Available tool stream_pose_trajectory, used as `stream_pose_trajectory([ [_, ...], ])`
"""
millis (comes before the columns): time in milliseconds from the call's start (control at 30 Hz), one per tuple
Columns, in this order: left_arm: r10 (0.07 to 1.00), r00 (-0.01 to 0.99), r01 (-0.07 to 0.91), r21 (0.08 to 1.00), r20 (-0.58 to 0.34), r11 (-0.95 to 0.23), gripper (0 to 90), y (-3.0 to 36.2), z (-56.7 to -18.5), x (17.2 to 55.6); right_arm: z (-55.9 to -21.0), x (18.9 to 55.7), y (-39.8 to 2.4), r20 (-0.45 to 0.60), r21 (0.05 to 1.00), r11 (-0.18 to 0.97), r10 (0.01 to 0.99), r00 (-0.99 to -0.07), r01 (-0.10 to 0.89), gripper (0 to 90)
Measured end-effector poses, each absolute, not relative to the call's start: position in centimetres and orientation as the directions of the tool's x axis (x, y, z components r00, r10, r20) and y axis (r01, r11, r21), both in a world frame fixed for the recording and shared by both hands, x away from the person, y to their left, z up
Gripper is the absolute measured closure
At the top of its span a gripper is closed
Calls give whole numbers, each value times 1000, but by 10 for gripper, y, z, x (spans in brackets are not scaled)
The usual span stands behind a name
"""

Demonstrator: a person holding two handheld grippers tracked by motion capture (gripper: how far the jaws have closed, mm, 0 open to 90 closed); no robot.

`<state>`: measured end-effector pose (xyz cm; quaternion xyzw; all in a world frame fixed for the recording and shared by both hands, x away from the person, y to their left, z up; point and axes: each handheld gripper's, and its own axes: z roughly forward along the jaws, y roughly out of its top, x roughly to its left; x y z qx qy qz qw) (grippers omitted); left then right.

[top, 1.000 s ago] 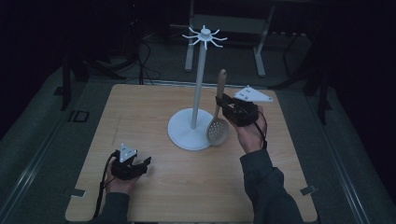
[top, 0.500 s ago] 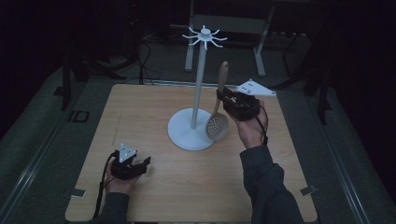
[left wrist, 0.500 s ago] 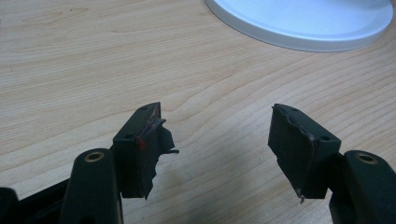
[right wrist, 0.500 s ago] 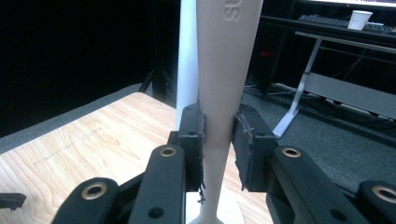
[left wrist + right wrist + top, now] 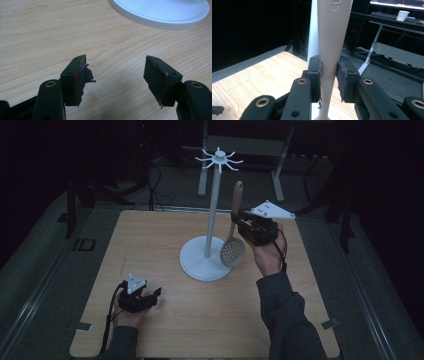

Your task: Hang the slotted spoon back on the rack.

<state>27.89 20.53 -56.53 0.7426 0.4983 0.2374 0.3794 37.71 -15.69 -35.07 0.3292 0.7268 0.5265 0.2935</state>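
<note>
A slotted spoon with a beige handle hangs upright in the air, its round perforated head down, just right of the white hook stand's pole. My right gripper is shut on the handle partway up. In the right gripper view the pale handle is pinched between both pads of the right gripper, with the pole close behind it. My left gripper rests on the table near the front left; in the left gripper view the left gripper stands open with nothing in it.
The stand's round white base sits mid-table, and its base lies just ahead of the left jaws. Its ring of hooks tops the pole. Bare wooden tabletop surrounds it. Dark floor, cables and a desk frame lie beyond the far edge.
My right hand has lifted the spoon a little higher beside the pole. The left hand has stayed where it was.
</note>
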Motion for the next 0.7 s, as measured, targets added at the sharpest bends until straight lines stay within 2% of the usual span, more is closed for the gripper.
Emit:
stream_pose_trajectory([
  [700, 919, 394, 560, 799, -28, -216, 357, 205, -565, 279, -329, 387, -154, -64, 964, 204, 798, -599, 170, 739],
])
